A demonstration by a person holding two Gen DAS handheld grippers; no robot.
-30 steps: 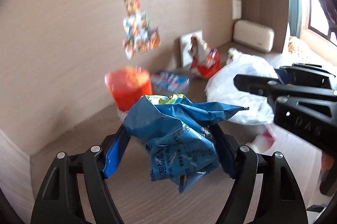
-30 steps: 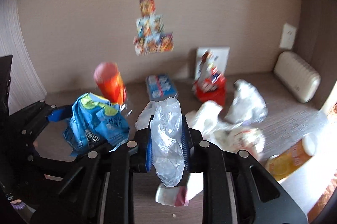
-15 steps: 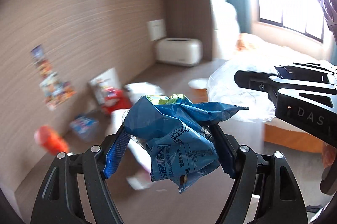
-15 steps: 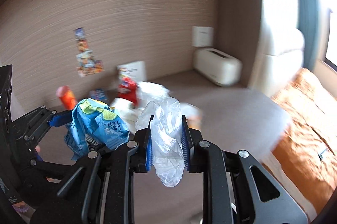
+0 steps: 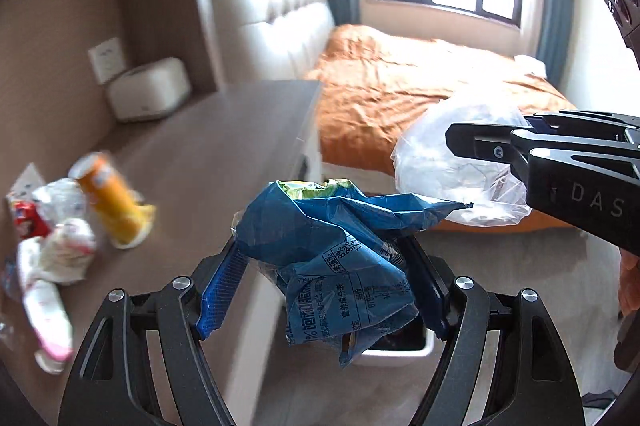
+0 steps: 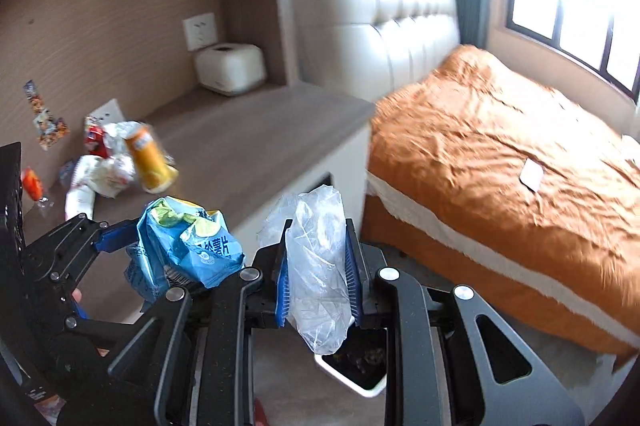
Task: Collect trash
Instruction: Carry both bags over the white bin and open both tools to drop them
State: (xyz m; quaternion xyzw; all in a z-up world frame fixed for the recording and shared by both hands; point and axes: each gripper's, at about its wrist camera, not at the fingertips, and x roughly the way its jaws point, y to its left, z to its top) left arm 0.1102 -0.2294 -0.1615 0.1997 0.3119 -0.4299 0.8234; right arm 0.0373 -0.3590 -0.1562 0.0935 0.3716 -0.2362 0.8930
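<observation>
My left gripper [image 5: 320,290] is shut on a crumpled blue chip bag [image 5: 336,258], which also shows in the right wrist view [image 6: 184,250]. My right gripper [image 6: 318,274] is shut on a clear plastic bag [image 6: 316,278], seen in the left wrist view [image 5: 452,162] to the right of the chip bag. Both are held in the air past the desk's end. A white-rimmed bin [image 6: 356,374] with a dark inside stands on the floor just below the grippers; it is partly hidden behind the chip bag in the left wrist view [image 5: 400,350].
More trash lies on the wooden desk [image 6: 248,142]: an orange can [image 5: 112,202], white wrappers [image 5: 60,254], a red packet [image 6: 94,138]. A white tissue box [image 6: 230,66] stands at the desk's back. A bed with an orange cover [image 6: 500,154] is to the right.
Both grippers have swung right, away from the trash pile on the desk, still holding their bags. The bed, window and floor bin have come into view.
</observation>
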